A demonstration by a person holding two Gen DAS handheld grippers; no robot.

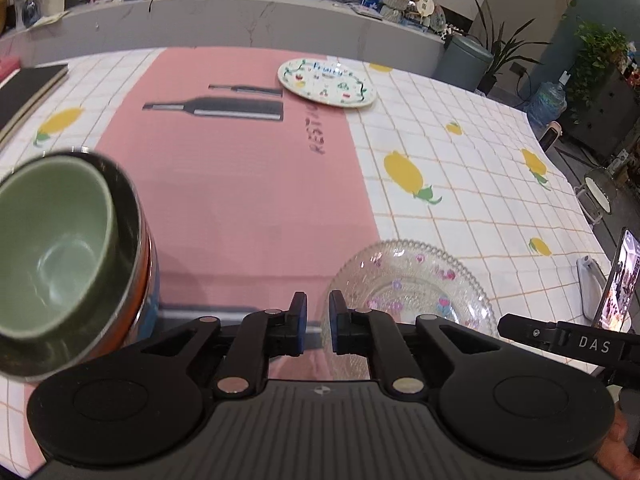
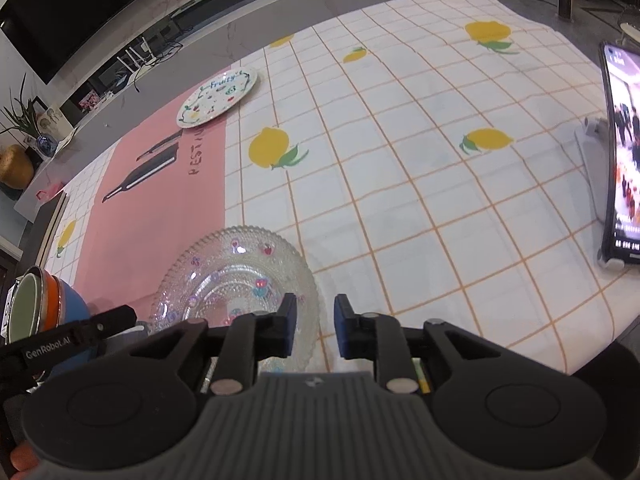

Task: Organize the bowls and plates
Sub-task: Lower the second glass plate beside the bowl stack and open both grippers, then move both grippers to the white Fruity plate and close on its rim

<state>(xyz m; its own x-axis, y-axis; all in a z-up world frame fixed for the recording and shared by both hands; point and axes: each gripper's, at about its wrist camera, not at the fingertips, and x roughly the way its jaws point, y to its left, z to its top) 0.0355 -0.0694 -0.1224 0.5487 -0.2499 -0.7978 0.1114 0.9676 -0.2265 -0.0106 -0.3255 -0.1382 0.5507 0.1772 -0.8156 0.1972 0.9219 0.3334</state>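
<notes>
A clear glass plate (image 1: 412, 284) with small flower marks lies on the table near me; it also shows in the right wrist view (image 2: 236, 276). A white painted plate (image 1: 327, 82) lies at the far side of the pink mat, also in the right wrist view (image 2: 218, 97). A green bowl (image 1: 52, 248) sits nested in a steel, orange and blue bowl stack (image 1: 142, 280) at my left, seen too in the right wrist view (image 2: 60, 308). My left gripper (image 1: 318, 314) is open and empty at the glass plate's left rim. My right gripper (image 2: 315, 322) is open and empty at that plate's right rim.
A pink mat (image 1: 240, 184) lies on the checked lemon tablecloth (image 2: 400, 160). A phone on a stand (image 2: 622, 160) stands at the right edge. A dark notebook (image 1: 28, 88) lies at the far left. A grey counter (image 1: 240, 24) runs behind the table.
</notes>
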